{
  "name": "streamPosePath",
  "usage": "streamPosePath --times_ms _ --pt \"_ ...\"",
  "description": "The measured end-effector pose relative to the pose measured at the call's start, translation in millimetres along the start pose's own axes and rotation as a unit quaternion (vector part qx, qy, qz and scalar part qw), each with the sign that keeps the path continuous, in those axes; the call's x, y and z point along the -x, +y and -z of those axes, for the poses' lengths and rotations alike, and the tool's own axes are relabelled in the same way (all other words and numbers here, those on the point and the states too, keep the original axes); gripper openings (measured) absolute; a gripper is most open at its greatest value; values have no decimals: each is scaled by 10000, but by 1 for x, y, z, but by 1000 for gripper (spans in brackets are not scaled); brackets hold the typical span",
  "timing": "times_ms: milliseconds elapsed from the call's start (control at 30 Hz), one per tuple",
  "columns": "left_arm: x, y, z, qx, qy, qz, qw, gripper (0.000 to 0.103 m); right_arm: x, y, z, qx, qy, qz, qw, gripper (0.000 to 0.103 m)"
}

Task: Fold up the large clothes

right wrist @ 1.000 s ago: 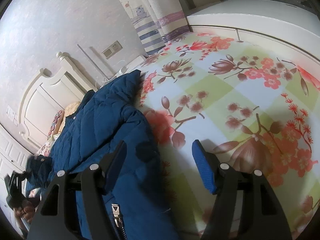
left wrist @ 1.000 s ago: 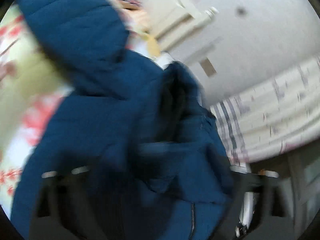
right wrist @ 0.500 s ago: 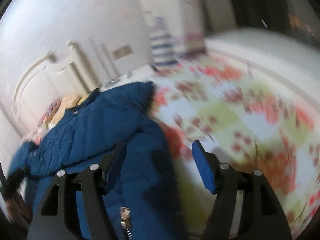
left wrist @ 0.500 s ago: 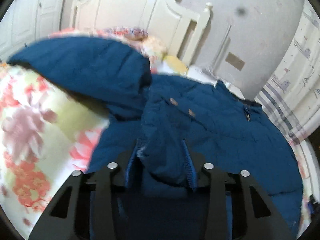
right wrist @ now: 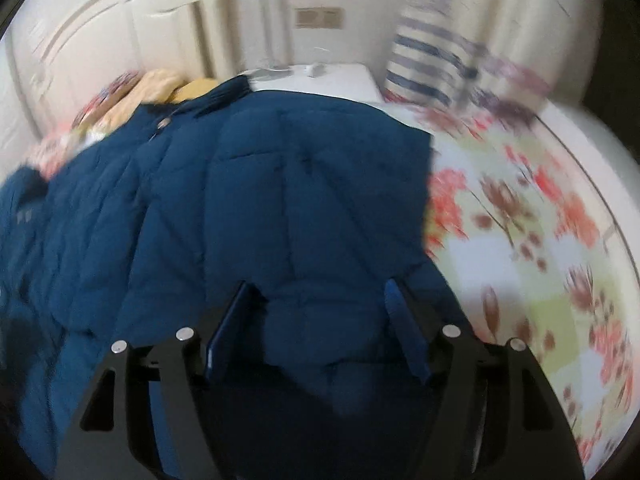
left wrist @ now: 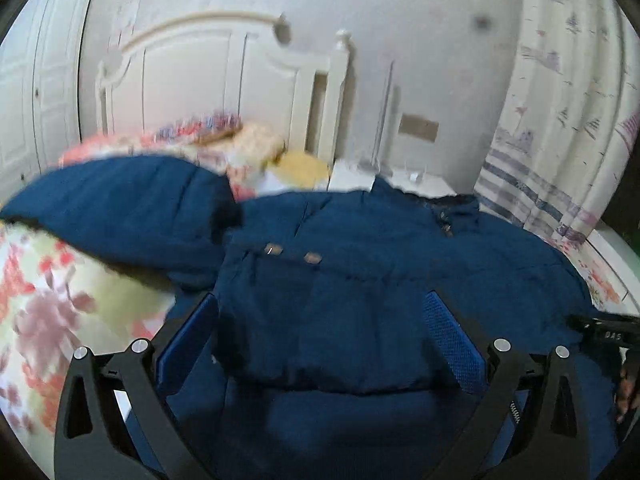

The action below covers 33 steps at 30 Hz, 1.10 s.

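Observation:
A dark blue quilted jacket (left wrist: 360, 264) lies spread on the floral bedsheet (left wrist: 48, 304); it also shows in the right wrist view (right wrist: 260, 200). One sleeve (left wrist: 120, 208) stretches out to the left. My left gripper (left wrist: 320, 320) is open, its blue pads on either side of a folded flap of the jacket. My right gripper (right wrist: 320, 312) has its jaws apart around a bulge of jacket fabric near the jacket's right edge; I cannot tell whether they pinch it. The right gripper's tip (left wrist: 600, 328) shows at the left view's right edge.
A white headboard (left wrist: 208, 80) and pillows (left wrist: 248, 148) stand at the far end of the bed. A striped curtain (left wrist: 560, 140) hangs at the right, beside a white nightstand (right wrist: 320, 76). Bare floral sheet (right wrist: 520, 220) lies right of the jacket.
My left gripper opened and let the jacket flap drop onto the jacket. My right gripper swung left from the bare sheet to straddle the jacket's fabric.

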State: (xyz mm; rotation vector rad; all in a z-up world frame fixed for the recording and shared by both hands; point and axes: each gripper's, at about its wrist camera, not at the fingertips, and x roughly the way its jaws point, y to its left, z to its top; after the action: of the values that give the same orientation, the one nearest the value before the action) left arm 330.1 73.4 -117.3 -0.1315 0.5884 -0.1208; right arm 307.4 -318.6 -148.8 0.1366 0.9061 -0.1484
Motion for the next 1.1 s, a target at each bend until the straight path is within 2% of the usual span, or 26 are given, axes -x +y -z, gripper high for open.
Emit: streamPosePath --times_ms 67,200,300,367,400,433,467,533,600,667,700,767,867,900,1000,1100 --pt "-7 7 6 152 172 0 9997 99 8 0 -4 -130 20 53 9999 68" --pt "-20 15 14 212 509 -4 9985 99 18 25 -30 261 -385 117 9988 69" --pt "-28 19 15 286 700 -24 9971 99 0 40 -56 475 -446 77 9978 77" --pt "-31 21 17 372 773 -31 9963 99 -27 46 -67 616 -214 360 9972 85" --pt "-32 23 17 421 811 -63 9958 99 -46 43 -68 519 186 478 9973 88" --pt "-35 27 18 493 874 -99 9949 99 -56 39 -68 349 392 398 9978 91" --pt "-37 28 18 545 936 -92 9941 99 -58 34 -70 131 426 277 9986 92" --pt "-41 33 19 652 1073 -56 9921 99 -51 35 -73 81 455 295 9985 89" --pt "-41 32 19 608 1079 -84 9923 99 -22 40 -71 23 -19 329 9995 86" --pt "-42 29 20 547 1112 -116 9922 99 7 51 -59 43 -397 -59 9992 89" --pt "-42 29 20 543 1118 -120 9922 99 14 60 -50 138 -382 -231 9989 91" --pt "-41 30 20 571 1110 -99 9921 99 21 86 -32 596 -277 -395 9971 95" --pt "-38 30 20 607 1072 -71 9924 99 0 120 -3 1418 185 -135 9896 100" --pt "-35 32 20 648 1020 -22 9927 99 -7 123 5 1454 135 -61 9893 100" --pt "-15 48 14 994 741 161 9922 99 -8 117 8 1214 27 -259 9923 100" --pt "19 93 -6 1597 120 -280 9867 99 -7 116 13 1212 -88 -274 9922 100"
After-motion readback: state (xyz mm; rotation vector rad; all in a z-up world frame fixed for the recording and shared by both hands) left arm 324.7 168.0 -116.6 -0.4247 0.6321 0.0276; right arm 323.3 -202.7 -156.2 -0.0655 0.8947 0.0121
